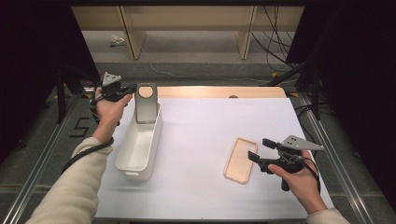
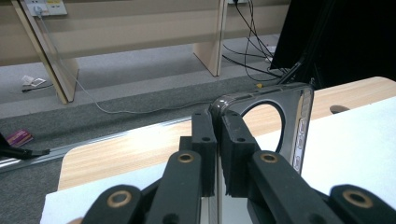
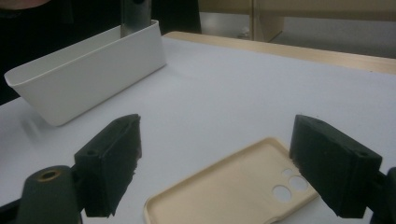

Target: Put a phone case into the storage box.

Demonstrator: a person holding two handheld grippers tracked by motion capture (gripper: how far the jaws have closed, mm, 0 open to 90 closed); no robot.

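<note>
My left gripper (image 1: 132, 88) is clamped on the top edge of the dark phone case (image 1: 146, 103), which stands upright over the far end of the white bin (image 1: 138, 154). It looks light, thin and glossy, so it may flex or slip; I'd keep the grip on the rim beside the camera hole. My right gripper (image 1: 259, 150) hangs wide apart right of the bin, over the beige phone case (image 1: 240, 160), which lies flat
</note>
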